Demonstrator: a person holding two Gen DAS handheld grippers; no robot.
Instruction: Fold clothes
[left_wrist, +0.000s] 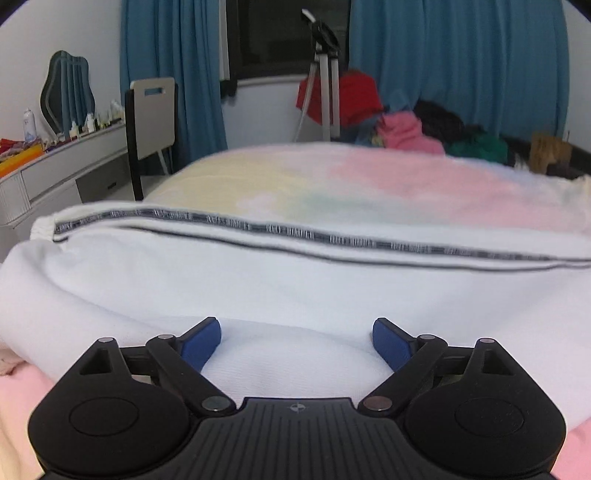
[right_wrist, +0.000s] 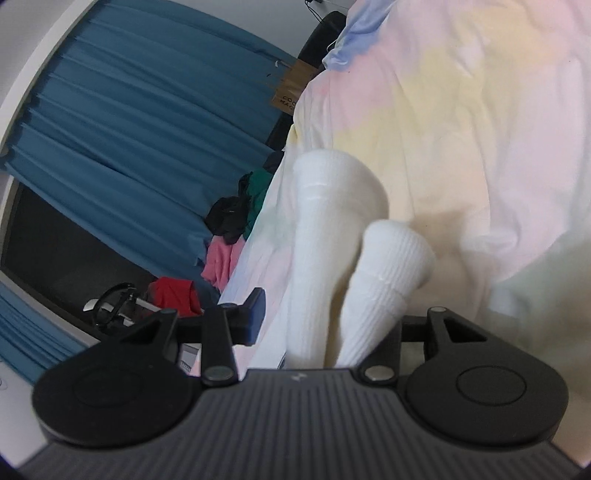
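Note:
A white garment (left_wrist: 258, 288) with a dark patterned stripe (left_wrist: 295, 232) lies across the pastel tie-dye bedcover (left_wrist: 369, 177). My left gripper (left_wrist: 296, 343) is low over its near edge and stands open. A soft bulge of white cloth sits between the blue pads (left_wrist: 201, 345) without being pinched. In the right wrist view, two white ribbed cuffs (right_wrist: 391, 258) of the garment run up from between the fingers of my right gripper (right_wrist: 328, 325). The gripper is closed in on them. Its left blue pad (right_wrist: 256, 314) presses against the cloth, and the right pad is hidden behind the cuffs.
A pile of red, pink, green and black clothes (left_wrist: 402, 129) sits at the bed's far side by blue curtains (left_wrist: 461, 66). A tripod (left_wrist: 325, 85) stands beyond the bed. On the left are a chair (left_wrist: 151, 122) and a desk (left_wrist: 55, 162) with bottles.

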